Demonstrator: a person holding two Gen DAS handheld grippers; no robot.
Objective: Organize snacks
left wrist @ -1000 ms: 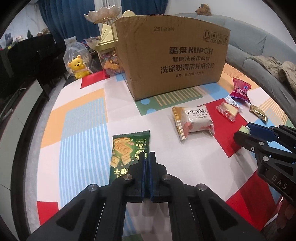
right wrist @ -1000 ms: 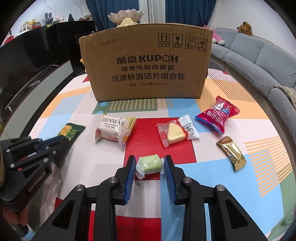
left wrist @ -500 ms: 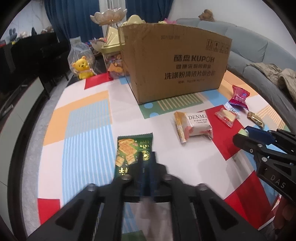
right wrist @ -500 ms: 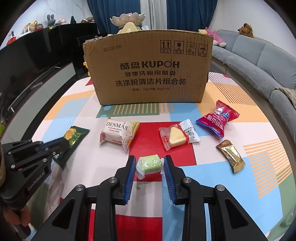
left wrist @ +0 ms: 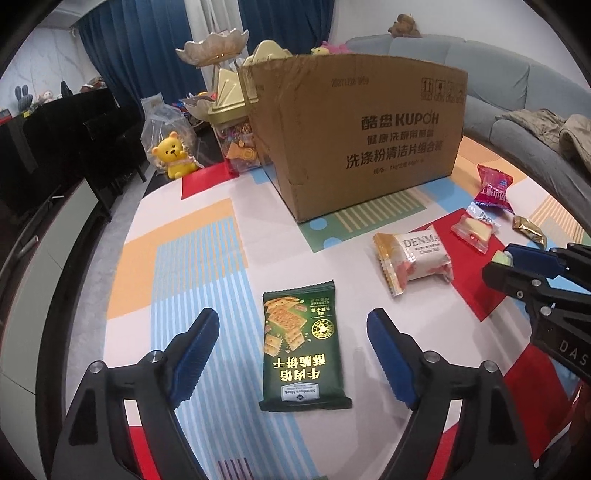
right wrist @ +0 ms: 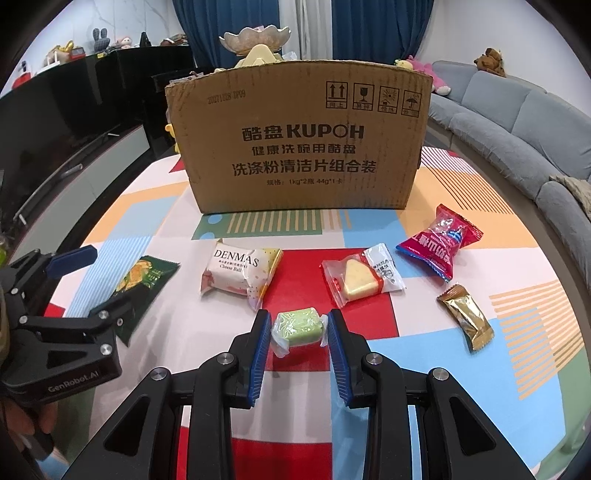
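Multicolour tablecloth w/ snacks; grey sofa, blue curtains.

A worktop covered in a colourful geometric-patterned cloth is seen. On it are set a cardboard box, a green cracker packet, a DENMAS cheese-ball pack, a clear-wrapped wedge snack, a red candy bag and a gold-wrapped sweet.
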